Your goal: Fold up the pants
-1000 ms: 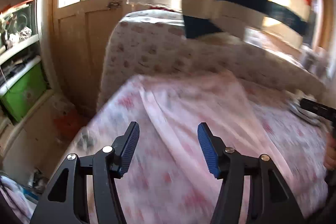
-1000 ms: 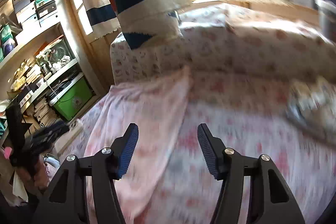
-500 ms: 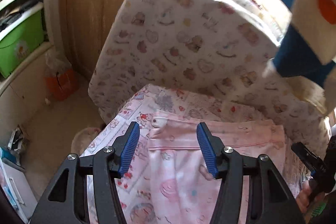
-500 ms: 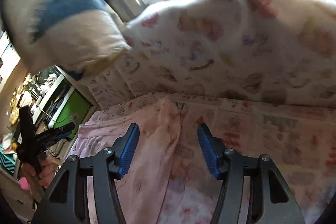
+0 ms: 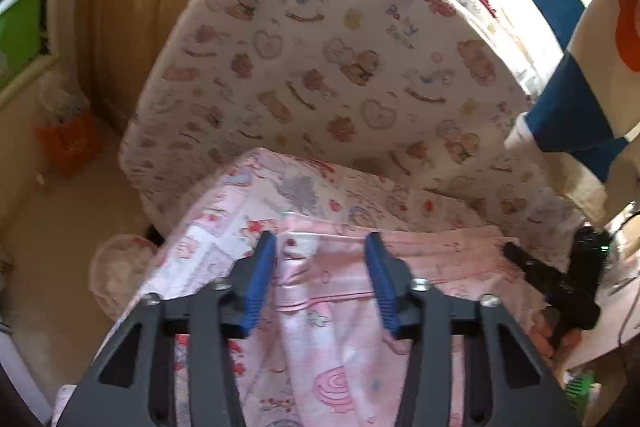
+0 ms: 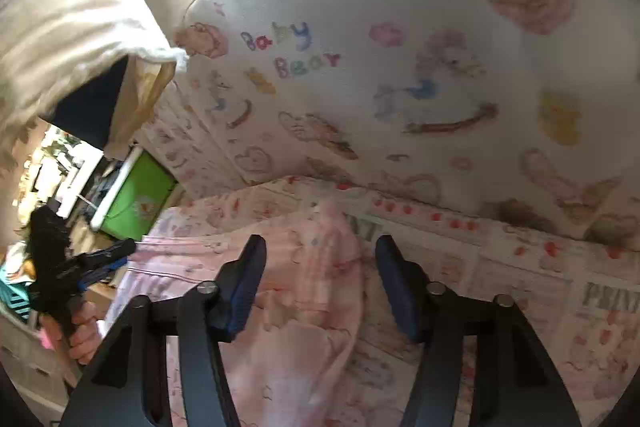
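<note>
- Pink pants [image 5: 360, 307] lie flat on my printed sheet [image 5: 208, 239], waistband at 12 o'clock from my left gripper [image 5: 322, 279].
- Its jaws have been closing, still apart, one waistband corner between them.
- My right gripper [image 6: 320, 275] has been closing too, jaws apart around the other corner.
- The cushion [image 6: 400, 67] at 12 o'clock says "baby Bear".
</note>
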Motion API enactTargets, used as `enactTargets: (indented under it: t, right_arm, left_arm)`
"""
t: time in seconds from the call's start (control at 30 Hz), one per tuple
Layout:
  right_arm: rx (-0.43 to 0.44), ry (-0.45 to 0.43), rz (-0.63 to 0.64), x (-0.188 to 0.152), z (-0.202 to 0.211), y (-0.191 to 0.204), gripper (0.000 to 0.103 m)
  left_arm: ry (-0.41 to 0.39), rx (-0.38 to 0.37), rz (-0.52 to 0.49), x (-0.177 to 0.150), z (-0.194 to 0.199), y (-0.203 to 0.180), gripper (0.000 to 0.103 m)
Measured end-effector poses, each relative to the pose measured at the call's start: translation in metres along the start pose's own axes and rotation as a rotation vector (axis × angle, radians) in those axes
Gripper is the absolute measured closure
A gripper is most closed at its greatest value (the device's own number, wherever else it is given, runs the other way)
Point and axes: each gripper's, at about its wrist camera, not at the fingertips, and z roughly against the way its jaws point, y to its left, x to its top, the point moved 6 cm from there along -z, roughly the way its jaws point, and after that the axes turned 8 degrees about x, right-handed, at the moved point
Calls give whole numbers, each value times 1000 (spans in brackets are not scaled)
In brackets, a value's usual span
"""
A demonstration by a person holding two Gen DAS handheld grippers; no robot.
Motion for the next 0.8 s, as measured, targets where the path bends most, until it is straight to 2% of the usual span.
enactTargets:
  t: [0.07,0.23,0.27,0.3,0.33,0.37,0.4,0.47,0.57,0.73,0.8]
  right_arm:
    - [27,6,-6,0,-3,1,61]
    - [66,20,16,2,-10,7,63]
    - [65,20,11,2,-13,7,65]
    - [49,15,11,3,-14,7,73]
    - [36,16,10,2,-17,9,79]
    - [28,18,11,1,-16,8,88]
    - [25,15,16,1,-17,10,90]
    - [14,2,33,1,-16,12,93]
    - [12,-41,89,2,-5,25,93]
    - [57,-120,116,4,33,41,93]
    - [83,-145,137,-1,53,49,93]
  left_arm:
    - [-3,3,-18,0,-5,-4,66]
    - [-26,84,-59,1,-12,-6,71]
    - [-30,97,-72,0,-12,-6,73]
    - [-36,120,-89,-1,-13,-8,75]
    - [-36,131,-101,-2,-13,-9,89]
    - [-31,137,-109,-3,-14,-9,98]
    - [-32,137,-109,-3,-14,-8,98]
    - [-48,123,-96,-1,-9,-7,100]
    - [-109,62,-95,4,11,-11,100]
    - [-190,-45,-80,1,61,-20,100]
    - [-226,-40,-106,-5,79,-25,100]
